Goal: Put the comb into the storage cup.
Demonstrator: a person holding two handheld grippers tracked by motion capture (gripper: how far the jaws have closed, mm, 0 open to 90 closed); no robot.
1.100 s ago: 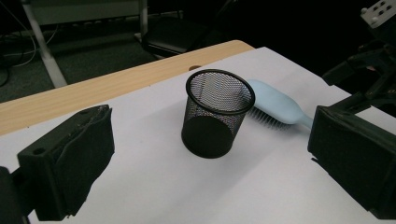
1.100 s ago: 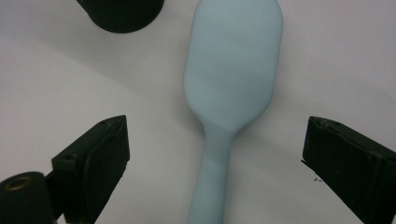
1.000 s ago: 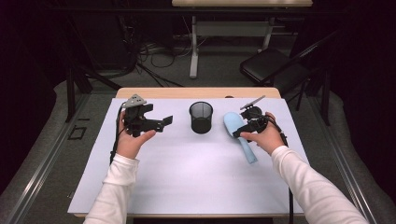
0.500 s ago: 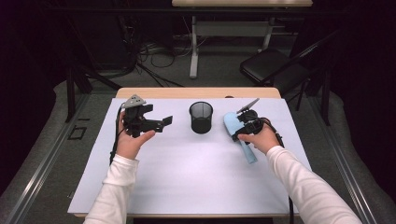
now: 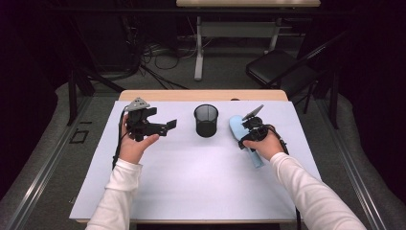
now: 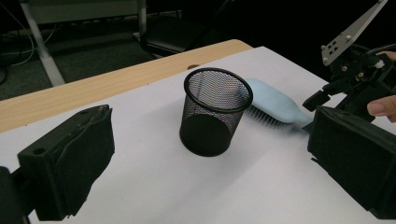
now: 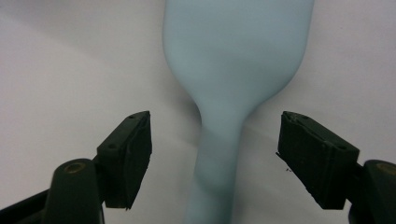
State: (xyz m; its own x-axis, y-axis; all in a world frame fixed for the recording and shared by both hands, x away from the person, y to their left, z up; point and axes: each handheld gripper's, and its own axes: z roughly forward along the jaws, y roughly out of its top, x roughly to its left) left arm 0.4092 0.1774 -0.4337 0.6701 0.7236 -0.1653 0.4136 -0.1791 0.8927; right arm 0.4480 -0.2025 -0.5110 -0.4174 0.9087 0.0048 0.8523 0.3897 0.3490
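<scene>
A light blue hairbrush [image 5: 235, 125] lies bristles-down on the white tabletop, to the right of a black mesh cup [image 5: 206, 120]. My right gripper [image 5: 249, 137] points down over the brush where the head narrows into the handle. In the right gripper view the handle [image 7: 219, 154] runs between the two pads [image 7: 135, 149] with a gap on each side. The jaws have just been closing and stand open around it. My left gripper [image 5: 167, 127] is held above the table left of the cup, open and empty. It faces the cup [image 6: 212, 112] and the brush [image 6: 273, 105].
The white sheet [image 5: 191, 187] covers the table, and a wooden strip [image 5: 201, 95] shows along the far edge. A black folding chair [image 5: 277, 69] and a desk frame stand on the floor beyond. Cables trail from both grippers.
My right hand has sunk toward the brush and shifted slightly left, bringing the gripper down around the handle. The left hand, cup and brush have stayed where they were.
</scene>
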